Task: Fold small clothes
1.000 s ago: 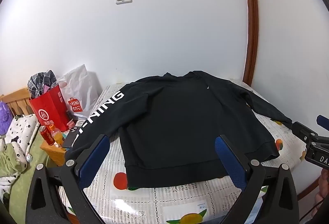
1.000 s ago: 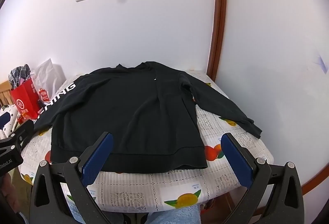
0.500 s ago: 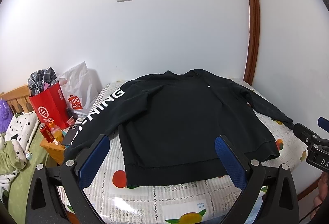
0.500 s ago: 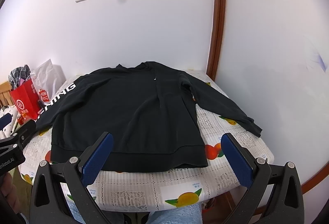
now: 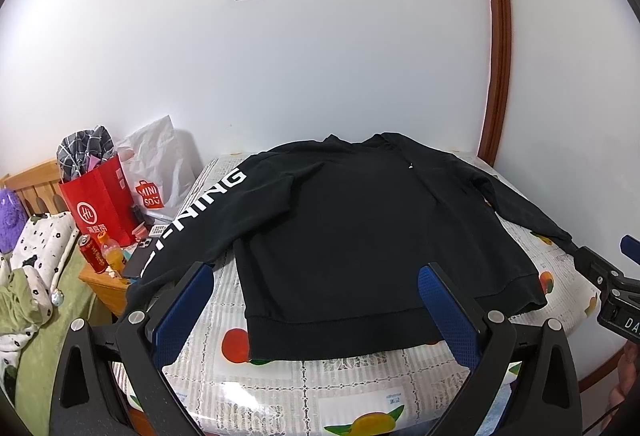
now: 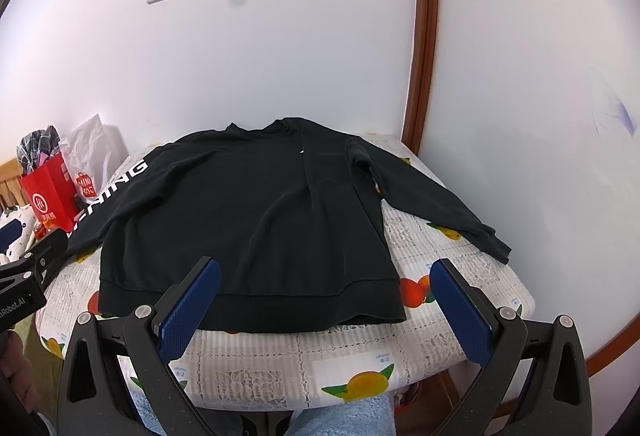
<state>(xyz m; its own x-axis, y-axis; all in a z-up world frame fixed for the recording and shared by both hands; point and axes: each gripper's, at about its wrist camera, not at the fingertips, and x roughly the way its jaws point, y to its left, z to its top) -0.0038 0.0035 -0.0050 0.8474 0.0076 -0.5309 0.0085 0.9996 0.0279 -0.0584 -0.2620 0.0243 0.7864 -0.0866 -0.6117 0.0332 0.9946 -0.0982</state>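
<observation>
Black sweatshirt [image 5: 360, 236] lies flat and face-down-or-up (can't tell which) on the table [image 6: 404, 368], which has a fruit-print cloth; collar toward the far edge by the wall, hem band along the near edge, so the long axis of the body runs away from both tools. Sleeves splay outward: the lettered sleeve [image 5: 200, 212] runs to the left edge and hangs off the near-left corner, the plain sleeve [image 6: 440, 204] ends with its cuff at the right edge. Left gripper [image 5: 316, 312] hovers in front of the near edge, jaws spread wide and empty, framing the left half of the hem; the lettered sleeve's end sits just beside its left finger. Right gripper [image 6: 332, 304] likewise wide and empty, framing the hem's right corner, with the plain cuff off to its right and further back. Neither touches fabric. My read: nothing folded yet; each sleeve is nearer its same-side tool, so left takes the lettered sleeve, right the plain one, folding inward across the body. Risk: the overhanging left sleeve dragging the cloth.
</observation>
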